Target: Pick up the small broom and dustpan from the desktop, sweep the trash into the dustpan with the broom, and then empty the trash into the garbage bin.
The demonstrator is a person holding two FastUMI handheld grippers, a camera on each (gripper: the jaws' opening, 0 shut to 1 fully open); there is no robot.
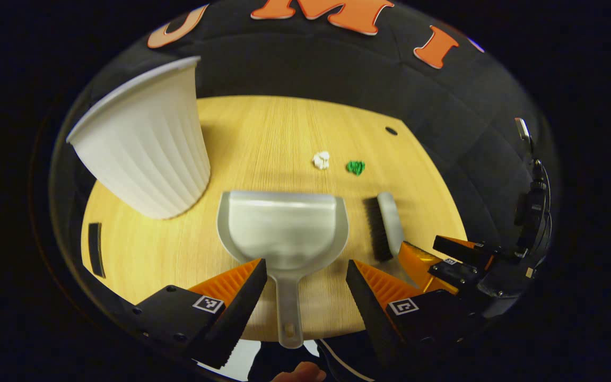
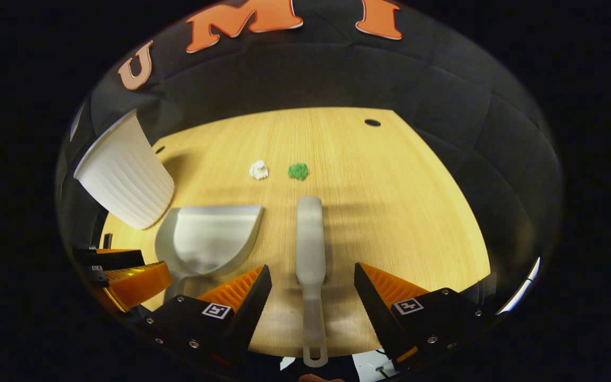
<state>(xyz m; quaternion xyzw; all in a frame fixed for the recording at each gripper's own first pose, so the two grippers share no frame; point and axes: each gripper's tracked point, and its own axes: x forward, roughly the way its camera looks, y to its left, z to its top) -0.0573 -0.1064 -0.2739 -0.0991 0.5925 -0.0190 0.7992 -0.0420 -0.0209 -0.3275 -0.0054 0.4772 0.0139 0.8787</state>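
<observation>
Left gripper point(image 1: 305, 276) spread wide astride the grey dustpan point(image 1: 284, 228) handle, right gripper point(image 2: 313, 281) likewise spread astride the small broom point(image 2: 311, 254) handle, both tools flat on the wooden desktop point(image 2: 401, 212), white paper scrap point(image 2: 259, 170) and green scrap point(image 2: 298, 171) beyond, ribbed white garbage bin point(image 1: 146, 143) far left.

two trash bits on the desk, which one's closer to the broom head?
The green crumpled scrap. It lies just beyond the broom tip, slightly left of it; the white paper wad sits further left, toward the dustpan.
</observation>
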